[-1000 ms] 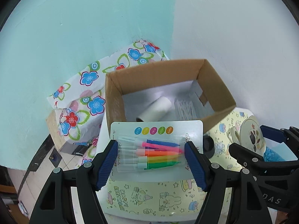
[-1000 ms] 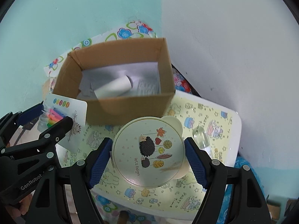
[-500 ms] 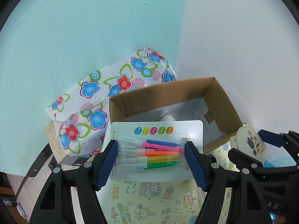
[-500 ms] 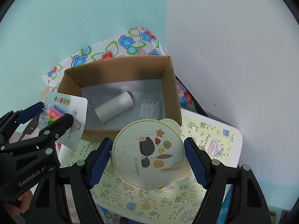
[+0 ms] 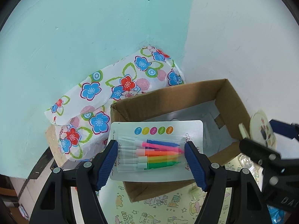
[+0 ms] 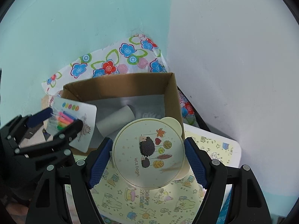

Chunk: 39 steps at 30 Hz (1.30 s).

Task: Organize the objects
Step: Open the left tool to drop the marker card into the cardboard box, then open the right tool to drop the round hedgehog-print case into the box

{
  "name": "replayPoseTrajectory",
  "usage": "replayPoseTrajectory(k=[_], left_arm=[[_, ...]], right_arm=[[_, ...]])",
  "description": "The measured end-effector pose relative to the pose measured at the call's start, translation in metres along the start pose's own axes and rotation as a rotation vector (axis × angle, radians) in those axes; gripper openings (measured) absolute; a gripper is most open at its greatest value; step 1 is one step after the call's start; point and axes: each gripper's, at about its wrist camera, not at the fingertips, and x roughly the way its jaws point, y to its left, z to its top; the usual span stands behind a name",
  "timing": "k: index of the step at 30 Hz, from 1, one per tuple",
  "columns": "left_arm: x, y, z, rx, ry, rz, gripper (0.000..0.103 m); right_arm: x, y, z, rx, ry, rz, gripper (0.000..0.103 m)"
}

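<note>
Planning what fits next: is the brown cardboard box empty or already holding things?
Not empty. The open brown cardboard box holds a white paper roll lying on its side beside a whitish item.

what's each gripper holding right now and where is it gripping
Left gripper: candle pack, clamped across the blister's ends. Right gripper: round hedgehog-print lidded container, pinched at opposite sides.

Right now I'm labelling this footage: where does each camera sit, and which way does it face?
Left wrist: on the left gripper, looking steeply down past a blister card of coloured candles into the brown cardboard box; the right gripper shows.
Right wrist: on the right gripper, over a round cream hedgehog-print lid; the left gripper shows.
Shared: box, candles, lid.
</note>
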Motion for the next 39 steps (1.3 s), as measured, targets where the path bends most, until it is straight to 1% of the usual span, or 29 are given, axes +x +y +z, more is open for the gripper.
replayPoseTrajectory(k=[7, 12, 18, 23, 25, 28, 33, 39], left_arm=[[0.012, -0.001, 0.001, 0.016, 0.019, 0.005, 0.077], [0.014, -0.009, -0.001, 0.049, 0.026, -0.012, 0.091], [0.016, -0.017, -0.007, 0.083, 0.032, -0.004, 0.093], [0.01, -0.015, -0.008, 0.07, 0.03, -0.028, 0.094], [0.002, -0.014, -0.007, 0.065, 0.014, -0.037, 0.095], [-0.005, -0.013, -0.004, 0.065, -0.013, -0.028, 0.096], [-0.014, -0.01, -0.003, 0.059, -0.023, -0.036, 0.097], [-0.021, -0.013, -0.004, 0.08, -0.044, -0.017, 0.099]], right_arm=[[0.007, 0.001, 0.011, 0.015, -0.01, -0.005, 0.079], [0.012, 0.0, 0.016, 0.027, -0.013, -0.006, 0.079], [0.018, 0.0, 0.018, 0.041, -0.01, 0.002, 0.079], [0.02, 0.0, 0.021, 0.074, -0.018, 0.007, 0.079], [0.019, 0.0, 0.022, 0.077, -0.023, 0.009, 0.079], [0.016, 0.001, 0.023, 0.102, -0.037, -0.001, 0.079], [0.014, 0.003, 0.022, 0.112, -0.044, -0.008, 0.079], [0.012, 0.004, 0.022, 0.133, -0.054, -0.012, 0.079]])
